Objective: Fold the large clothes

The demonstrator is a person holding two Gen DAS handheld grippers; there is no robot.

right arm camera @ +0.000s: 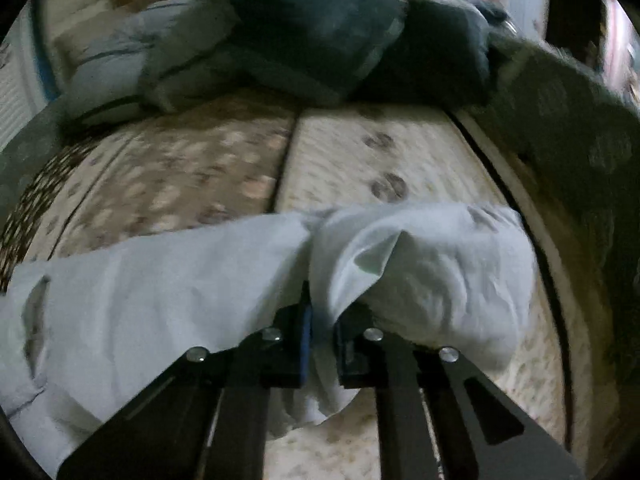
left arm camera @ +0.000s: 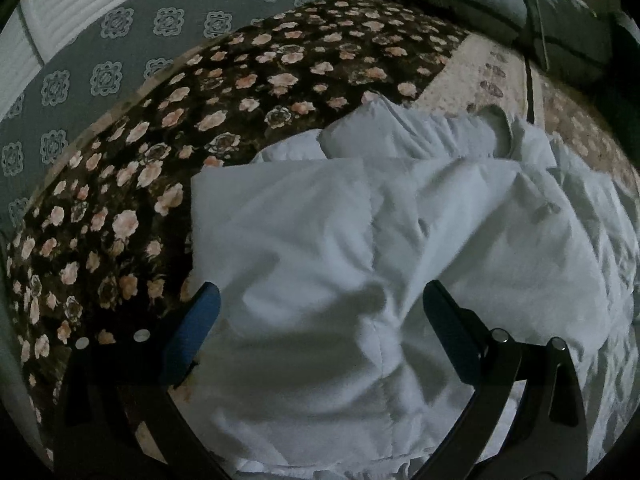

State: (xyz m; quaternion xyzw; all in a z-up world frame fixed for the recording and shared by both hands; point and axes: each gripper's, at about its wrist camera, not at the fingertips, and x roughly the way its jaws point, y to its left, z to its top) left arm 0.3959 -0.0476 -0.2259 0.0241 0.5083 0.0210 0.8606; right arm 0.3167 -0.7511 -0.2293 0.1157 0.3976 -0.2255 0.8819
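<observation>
A large white garment (left arm camera: 340,240) lies crumpled and partly folded on a bed. My left gripper (left arm camera: 320,304) is open just above it, blue-padded fingers (left arm camera: 196,328) spread either side of a fold, holding nothing. In the right wrist view my right gripper (right arm camera: 322,320) is shut on a bunched edge of the white garment (right arm camera: 420,264), which drapes over both fingers and hangs a little above the mattress.
A dark blanket with pink roses (left arm camera: 200,92) covers the bed's left part. A beige patterned mattress (right arm camera: 360,152) lies ahead. Grey and dark pillows (right arm camera: 300,40) pile at the head of the bed. A grey patterned sheet (left arm camera: 100,64) lies far left.
</observation>
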